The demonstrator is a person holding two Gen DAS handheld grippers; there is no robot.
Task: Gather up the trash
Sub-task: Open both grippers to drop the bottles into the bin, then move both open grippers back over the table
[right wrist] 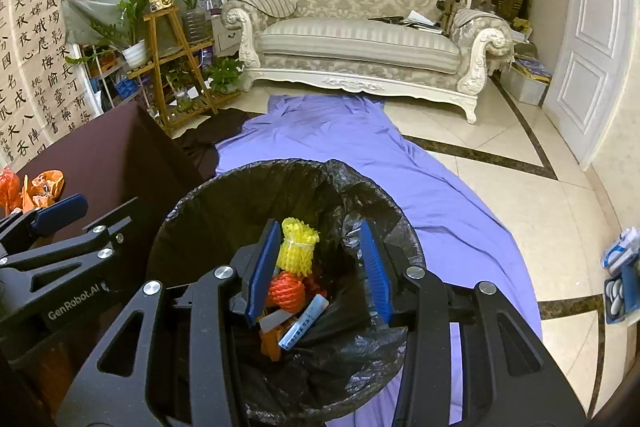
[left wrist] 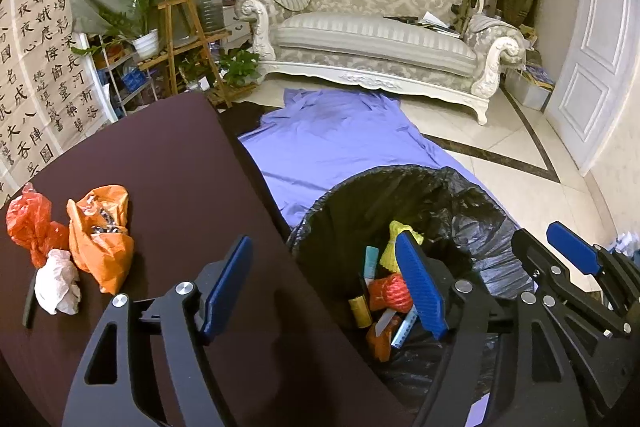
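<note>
Trash: three pieces on dark table point(left wrist: 168, 163) at left — two orange bags point(left wrist: 102, 235), one white paper wad point(left wrist: 56, 287); bin point(right wrist: 208, 211) contents partly hidden. Left gripper point(left wrist: 324, 287) and right gripper point(right wrist: 320, 267) spread, empty

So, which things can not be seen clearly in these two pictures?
- Bin bottom: in both views, hidden under the piled trash and black liner.
- Orange bag contents: left wrist view, only dark bits show at its mouth, too small to name.
- Dark object beside the white crumpled paper: left wrist view, partly covered by the paper.
- Blue and white items on the floor: right wrist view, cut by the lens edge.
</note>
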